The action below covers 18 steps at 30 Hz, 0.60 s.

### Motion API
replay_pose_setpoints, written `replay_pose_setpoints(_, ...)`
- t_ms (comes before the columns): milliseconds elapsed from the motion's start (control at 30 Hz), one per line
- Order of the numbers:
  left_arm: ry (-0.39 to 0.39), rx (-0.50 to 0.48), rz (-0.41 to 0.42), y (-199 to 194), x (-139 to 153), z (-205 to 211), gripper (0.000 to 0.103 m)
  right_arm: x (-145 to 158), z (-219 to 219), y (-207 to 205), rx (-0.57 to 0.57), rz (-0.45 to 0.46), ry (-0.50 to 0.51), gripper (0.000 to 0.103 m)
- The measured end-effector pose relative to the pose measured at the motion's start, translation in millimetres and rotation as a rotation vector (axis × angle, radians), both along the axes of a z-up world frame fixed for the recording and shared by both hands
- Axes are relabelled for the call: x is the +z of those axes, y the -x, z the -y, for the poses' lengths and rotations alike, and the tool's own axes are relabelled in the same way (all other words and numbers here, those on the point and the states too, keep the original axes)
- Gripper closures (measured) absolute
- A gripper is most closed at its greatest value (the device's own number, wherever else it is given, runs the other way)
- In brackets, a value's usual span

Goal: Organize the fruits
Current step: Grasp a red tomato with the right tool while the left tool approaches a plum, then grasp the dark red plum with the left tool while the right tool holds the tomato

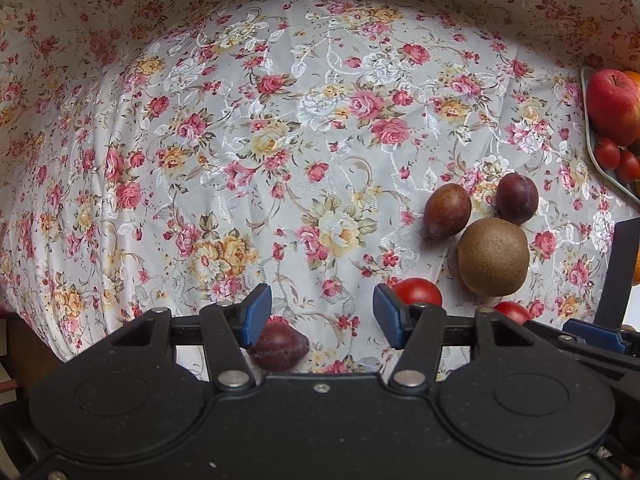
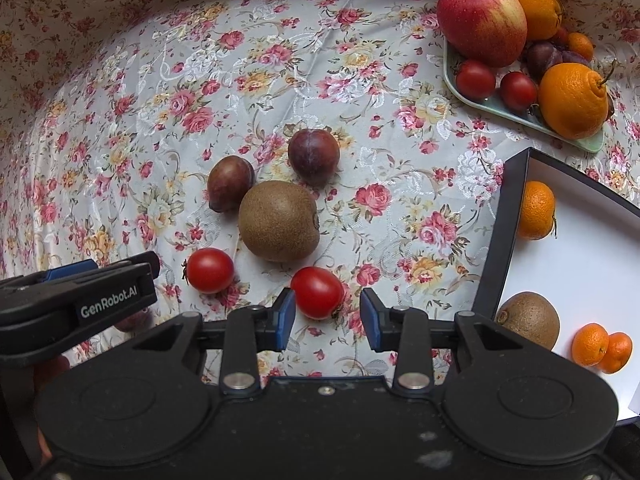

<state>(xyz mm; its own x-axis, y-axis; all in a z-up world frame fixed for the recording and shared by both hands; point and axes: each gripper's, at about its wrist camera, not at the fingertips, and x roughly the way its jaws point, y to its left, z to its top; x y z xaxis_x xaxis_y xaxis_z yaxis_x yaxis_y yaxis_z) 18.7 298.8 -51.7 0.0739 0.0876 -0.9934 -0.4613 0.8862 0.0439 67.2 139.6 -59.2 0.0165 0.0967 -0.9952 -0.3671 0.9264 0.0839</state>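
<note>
On the far left, the left gripper [image 1: 322, 314] hangs over the flowered tablecloth [image 1: 280, 120] with its blue pads spread and nothing between them. A dark plum [image 1: 280, 346] lies on the cloth just below and beside its left pad, half hidden by the gripper body, its long axis running roughly across the left wrist view; whether the pad touches it cannot be told.

Further right, seen from the right wrist, two plums lie near the middle of the cloth: an oval brown-red plum [image 2: 230, 189], its long axis tilted up to the right, and a rounder purple plum [image 2: 313, 157]. Between and below them sits a kiwi [image 2: 279, 226], stem end pointing right, touching or almost touching the oval plum. Below it, a cherry tomato [image 2: 210, 270] lies just beside the tip of the left gripper [image 2: 154, 266].

The right gripper [image 2: 328, 319] stands with its pads apart around a second cherry tomato [image 2: 317, 292], stem pointing down-right. The left pad looks to touch it; a gap shows at the right pad.

To the right stands a dark-rimmed white box [image 2: 502, 216] holding a mandarin [image 2: 536, 210], another kiwi [image 2: 528, 319] and two small mandarins [image 2: 590, 344]. At upper right a pale green plate [image 2: 480, 102] carries an apple [image 2: 482, 24], oranges [image 2: 574, 100], tomatoes and plums.
</note>
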Motion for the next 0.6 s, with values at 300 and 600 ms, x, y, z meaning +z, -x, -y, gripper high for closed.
replay_pose_setpoints(300,0.001,-0.016,-0.016,2.6,-0.8,1.6,0.041,-13.8,0.4,-1.9,-0.047,-0.024,-0.008,0.064)
replay_pose_setpoints(600,0.005,-0.022,-0.017,5.2,1.3,0.0,0.041,-26.0,-1.7,-3.6,-0.073,-0.035,-0.010,0.064)
